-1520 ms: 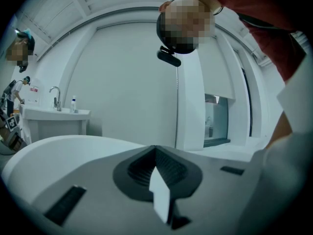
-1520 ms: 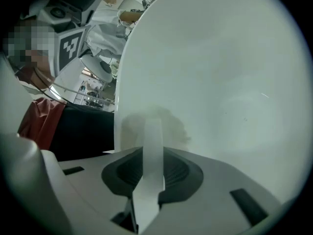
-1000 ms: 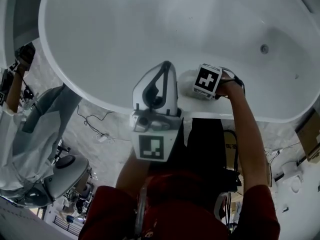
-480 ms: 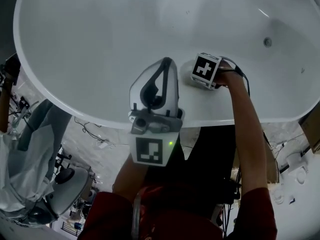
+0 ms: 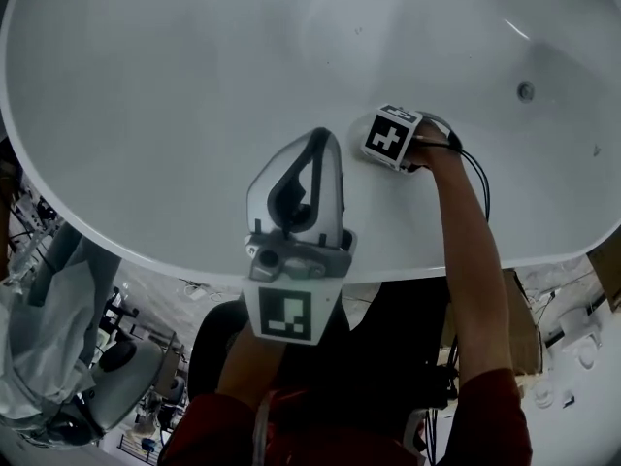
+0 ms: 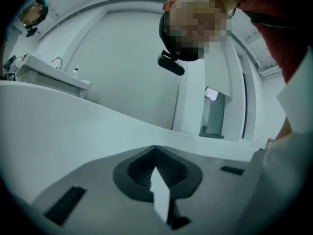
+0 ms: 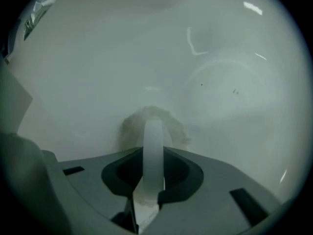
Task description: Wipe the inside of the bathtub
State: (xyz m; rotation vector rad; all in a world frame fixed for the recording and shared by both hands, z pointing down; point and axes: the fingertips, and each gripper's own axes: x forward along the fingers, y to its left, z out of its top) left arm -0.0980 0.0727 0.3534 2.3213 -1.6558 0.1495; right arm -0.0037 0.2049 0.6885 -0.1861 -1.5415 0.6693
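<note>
One side working: right gripper jaws clamped on white cloth, pressing it against near inner wall of bathtub, below rim, for scrubbing contact. Left gripper jaws together, empty, parked over rim, likely clear of wiping path.

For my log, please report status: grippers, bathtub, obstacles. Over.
Left gripper shut, empty, above near rim. Right gripper shut on cloth, pressed against bathtub inner wall. No obstacle seen.
</note>
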